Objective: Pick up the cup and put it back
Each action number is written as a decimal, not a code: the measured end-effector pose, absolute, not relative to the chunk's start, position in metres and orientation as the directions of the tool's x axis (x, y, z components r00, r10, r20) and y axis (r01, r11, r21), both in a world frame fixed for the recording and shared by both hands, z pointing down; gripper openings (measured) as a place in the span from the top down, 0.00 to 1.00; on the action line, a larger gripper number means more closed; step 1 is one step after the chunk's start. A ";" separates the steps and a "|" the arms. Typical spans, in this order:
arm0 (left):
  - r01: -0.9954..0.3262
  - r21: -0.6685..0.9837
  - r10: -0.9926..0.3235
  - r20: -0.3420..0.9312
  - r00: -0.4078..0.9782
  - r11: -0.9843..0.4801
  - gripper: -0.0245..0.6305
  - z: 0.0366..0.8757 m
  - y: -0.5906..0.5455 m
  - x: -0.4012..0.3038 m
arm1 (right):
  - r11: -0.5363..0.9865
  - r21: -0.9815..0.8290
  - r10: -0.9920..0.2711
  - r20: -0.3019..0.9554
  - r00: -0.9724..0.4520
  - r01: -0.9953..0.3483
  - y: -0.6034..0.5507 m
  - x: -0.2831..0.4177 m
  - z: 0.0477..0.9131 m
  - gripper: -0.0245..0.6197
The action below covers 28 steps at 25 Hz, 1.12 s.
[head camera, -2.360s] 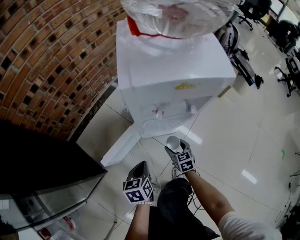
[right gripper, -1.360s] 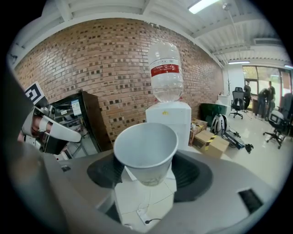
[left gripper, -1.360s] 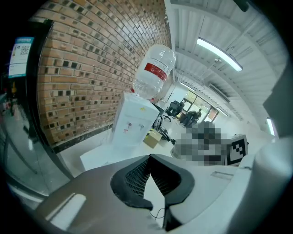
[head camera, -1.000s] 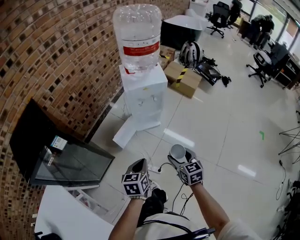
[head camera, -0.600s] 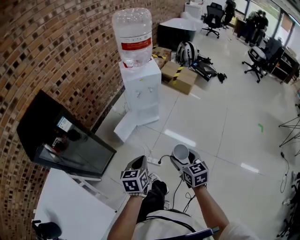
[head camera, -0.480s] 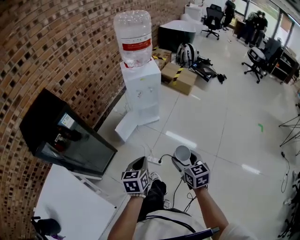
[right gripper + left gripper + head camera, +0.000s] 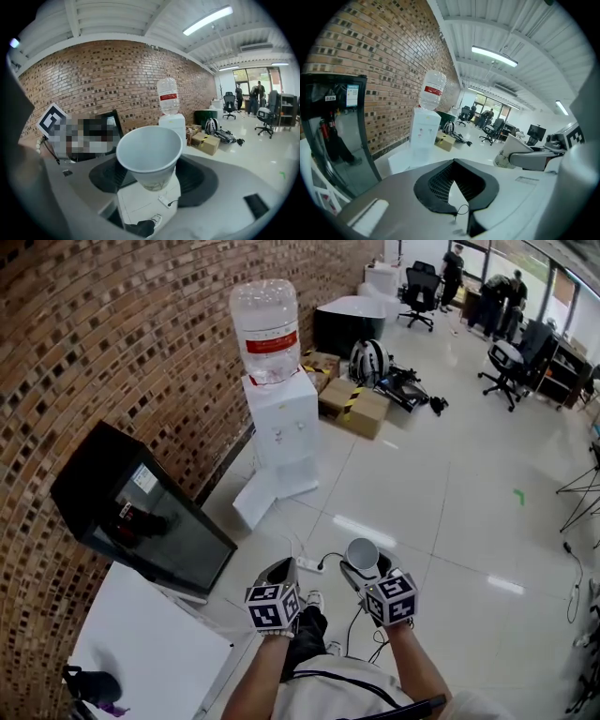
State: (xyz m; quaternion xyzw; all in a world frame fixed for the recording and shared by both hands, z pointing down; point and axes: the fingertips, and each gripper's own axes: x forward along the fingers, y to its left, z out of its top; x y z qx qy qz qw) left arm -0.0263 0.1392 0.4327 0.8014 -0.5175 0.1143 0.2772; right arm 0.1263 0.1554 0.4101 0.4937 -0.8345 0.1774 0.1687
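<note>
Cup [image 7: 362, 550] lifted — not yet put back
Right gripper [image 7: 364, 568] pinches the upright cup; left gripper [image 7: 278, 570] pressed together, empty; water dispenser [image 7: 281, 423] at twelve o'clock

A brick wall [image 7: 112, 343] is running down the left side, and a water dispenser [image 7: 281, 427] is standing against it on a glossy white tiled floor [image 7: 450, 493]. A black glass-fronted cabinet [image 7: 141, 521] is standing nearby. Cardboard boxes [image 7: 361, 409] and office chairs [image 7: 502, 367] are sitting farther off. A ceiling strip light [image 7: 494, 56] is glowing.

White water dispenser [image 7: 283, 423] against the brick wall [image 7: 112, 352], black glass-fronted cabinet [image 7: 122, 495] nearby, cardboard boxes [image 7: 361, 411] beyond
</note>
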 end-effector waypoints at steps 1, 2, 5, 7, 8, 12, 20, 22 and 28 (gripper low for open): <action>-0.893 0.325 -0.768 0.466 0.439 -0.313 0.96 0.432 0.141 -0.026 | 0.452 -0.124 -0.765 0.455 -0.455 -0.883 0.157 0.127 0.409 0.46; -0.893 0.324 -0.770 0.464 0.438 -0.313 0.96 0.432 0.142 -0.026 | 0.454 -0.123 -0.765 0.453 -0.457 -0.883 0.158 0.127 0.409 0.46; -0.896 0.319 -0.773 0.464 0.433 -0.310 0.96 0.431 0.145 -0.027 | 0.461 -0.126 -0.762 0.450 -0.465 -0.878 0.160 0.127 0.407 0.46; -0.897 0.322 -0.775 0.464 0.429 -0.304 0.96 0.428 0.145 -0.026 | 0.465 -0.127 -0.762 0.446 -0.469 -0.876 0.158 0.127 0.404 0.46; -0.898 0.324 -0.777 0.463 0.426 -0.299 0.96 0.427 0.144 -0.026 | 0.466 -0.128 -0.762 0.444 -0.471 -0.875 0.158 0.128 0.402 0.46; -0.903 0.323 -0.788 0.459 0.410 -0.281 0.96 0.425 0.141 -0.023 | 0.467 -0.127 -0.764 0.440 -0.471 -0.875 0.155 0.132 0.400 0.46; -0.897 0.327 -0.785 0.452 0.424 -0.296 0.96 0.422 0.134 -0.009 | 0.454 -0.128 -0.767 0.448 -0.460 -0.882 0.153 0.146 0.403 0.46; -0.897 0.326 -0.782 0.455 0.426 -0.299 0.96 0.424 0.131 -0.005 | 0.451 -0.130 -0.769 0.446 -0.458 -0.883 0.151 0.149 0.404 0.46; -0.895 0.318 -0.775 0.459 0.435 -0.314 0.96 0.423 0.123 0.006 | 0.437 -0.148 -0.771 0.446 -0.454 -0.887 0.147 0.158 0.410 0.46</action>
